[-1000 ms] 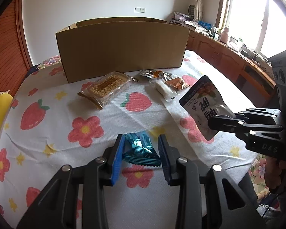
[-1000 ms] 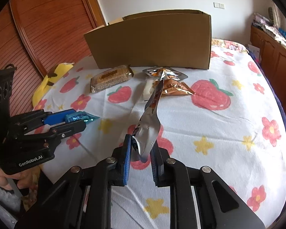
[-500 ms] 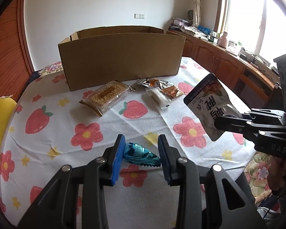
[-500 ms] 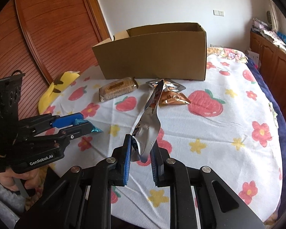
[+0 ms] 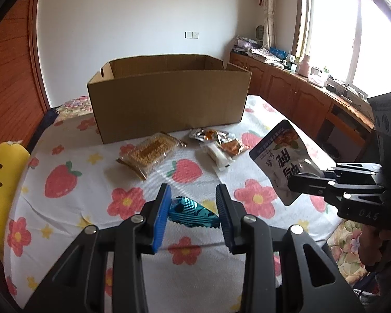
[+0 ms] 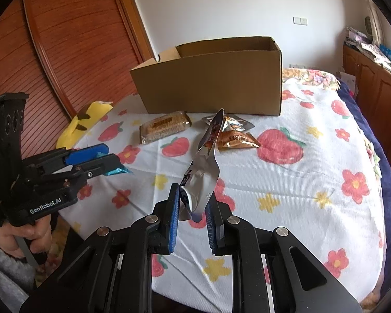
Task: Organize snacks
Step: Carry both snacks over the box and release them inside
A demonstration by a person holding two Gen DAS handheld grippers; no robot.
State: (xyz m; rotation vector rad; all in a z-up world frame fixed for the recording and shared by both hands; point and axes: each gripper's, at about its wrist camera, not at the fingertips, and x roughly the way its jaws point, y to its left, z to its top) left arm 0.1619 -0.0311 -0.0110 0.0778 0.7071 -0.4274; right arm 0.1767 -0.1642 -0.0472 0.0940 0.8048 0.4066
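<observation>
Snacks are up in the air in both claws, and more lie on the surface (image 5: 73, 237) ahead of them. The left claw (image 5: 193, 210) grips a small shiny blue snack (image 5: 193, 212) between its blue pads (image 5: 160, 219). The pack sits slanted, and one pointed end pokes out toward the right side of the claw. It looks held by little, so a quick swing could let it slide out and drop on the flowered cloth.

Far ahead of both claws stands the open cardboard box (image 5: 169, 104). Its front wall is tall. A claw that goes in too low could bump the wall and push the box away.

Between the claws and the box lie a brown cracker pack (image 5: 151, 154) and a few little packets (image 5: 219, 143). A low pass could knock them about.

The right claw (image 6: 193, 208) pinches the bottom end of a floppy silver pouch (image 6: 206, 161). The pouch stands tall and bends over. It could flop, catch on the box rim, and pull free
</observation>
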